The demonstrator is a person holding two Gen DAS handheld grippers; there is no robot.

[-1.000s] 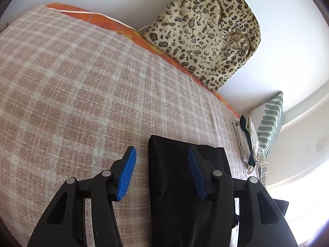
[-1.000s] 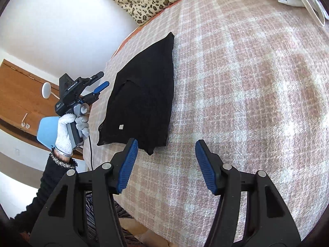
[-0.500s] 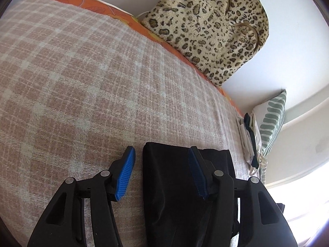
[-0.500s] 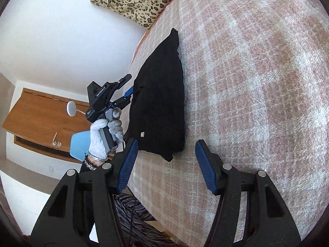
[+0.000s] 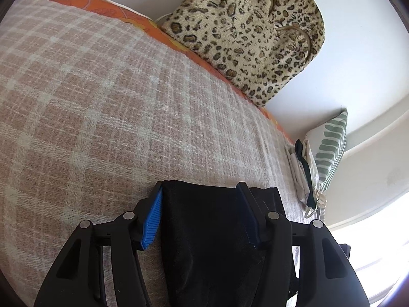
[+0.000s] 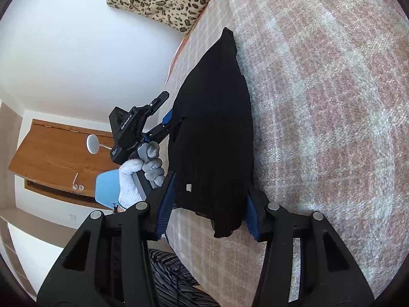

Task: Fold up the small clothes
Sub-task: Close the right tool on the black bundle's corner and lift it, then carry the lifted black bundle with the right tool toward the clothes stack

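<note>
A black folded garment [image 6: 214, 133] lies on the pink plaid bedspread [image 6: 332, 102]. In the left wrist view its near end [image 5: 209, 230] sits between the blue pads of my left gripper [image 5: 199, 215], whose jaws are open around it. In the right wrist view my right gripper [image 6: 207, 204] is open too, with the garment's other end and a small white tag between its pads. The left gripper [image 6: 143, 125] also shows there, held by a gloved hand at the garment's far side.
A leopard-print bag [image 5: 250, 33] leans on the white wall behind the bed. A green-striped pillow [image 5: 329, 148] and a stack of folded clothes [image 5: 301, 174] lie at the bed's far end. An orange sheet edge [image 5: 153, 30] runs along the wall. A wooden door [image 6: 51, 158] stands beyond the bed.
Both grippers have moved forward onto the garment, so that each end now lies between open pads. The garment has not shifted.
</note>
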